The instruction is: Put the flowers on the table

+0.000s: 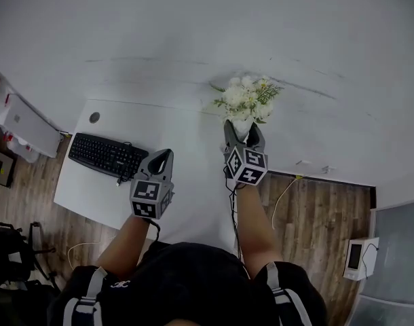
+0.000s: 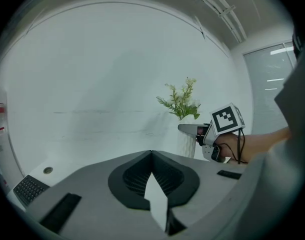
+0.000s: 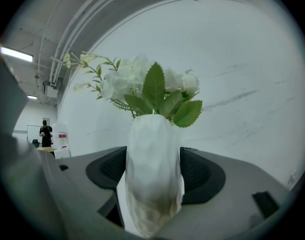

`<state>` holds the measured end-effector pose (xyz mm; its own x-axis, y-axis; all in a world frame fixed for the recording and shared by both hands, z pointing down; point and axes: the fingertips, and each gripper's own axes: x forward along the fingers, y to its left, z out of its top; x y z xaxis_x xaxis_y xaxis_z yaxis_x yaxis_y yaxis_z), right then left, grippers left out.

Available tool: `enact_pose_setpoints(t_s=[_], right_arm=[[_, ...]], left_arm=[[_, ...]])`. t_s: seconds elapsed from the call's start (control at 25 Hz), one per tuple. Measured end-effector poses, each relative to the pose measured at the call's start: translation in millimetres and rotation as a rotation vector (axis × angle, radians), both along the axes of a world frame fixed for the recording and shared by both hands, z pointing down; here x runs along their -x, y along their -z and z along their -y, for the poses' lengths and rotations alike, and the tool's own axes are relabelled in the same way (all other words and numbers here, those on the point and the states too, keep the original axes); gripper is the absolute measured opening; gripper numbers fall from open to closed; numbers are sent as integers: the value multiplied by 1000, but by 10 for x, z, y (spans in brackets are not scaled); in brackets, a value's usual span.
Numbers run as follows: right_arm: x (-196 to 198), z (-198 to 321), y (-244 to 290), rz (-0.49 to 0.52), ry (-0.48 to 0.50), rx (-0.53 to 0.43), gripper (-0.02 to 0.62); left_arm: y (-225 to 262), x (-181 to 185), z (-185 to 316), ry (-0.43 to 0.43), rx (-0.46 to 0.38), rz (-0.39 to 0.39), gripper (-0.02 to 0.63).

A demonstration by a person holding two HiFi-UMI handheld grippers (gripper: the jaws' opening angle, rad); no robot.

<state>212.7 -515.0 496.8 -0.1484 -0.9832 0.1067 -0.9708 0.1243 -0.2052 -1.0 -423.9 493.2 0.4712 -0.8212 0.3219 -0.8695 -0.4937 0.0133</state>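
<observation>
Keyboard [image 1: 106,155]: black, far on your left.
Floor [image 1: 315,209]: wood planks, either side of you.
White device [image 1: 362,258]: near right, on that floor.

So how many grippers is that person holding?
2. The left gripper, shut and empty, over the white table; the right gripper clamped on the vase of flowers.

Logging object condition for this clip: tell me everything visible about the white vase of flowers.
The white faceted ceramic-looking vase stands upright, clamped between the right gripper's jaws. It holds white blooms and green leaves. It's near the white table's far edge; whether it rests there isn't visible.
</observation>
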Motion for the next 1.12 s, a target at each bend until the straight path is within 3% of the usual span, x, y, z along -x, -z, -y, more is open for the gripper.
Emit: enact_pose_setpoints(t_s=[0.36, 0.6, 1.12], right_arm=[[-146, 536, -411, -14, -54, 82, 341], [-161, 744, -670, 27, -56, 132, 341], [-211, 1159, -1071, -22, -65, 188, 341]], left_arm=[[-249, 114, 357, 5, 47, 2, 6], [-434, 220, 511, 24, 84, 3, 6], [-774, 313, 845, 49, 141, 10, 6]])
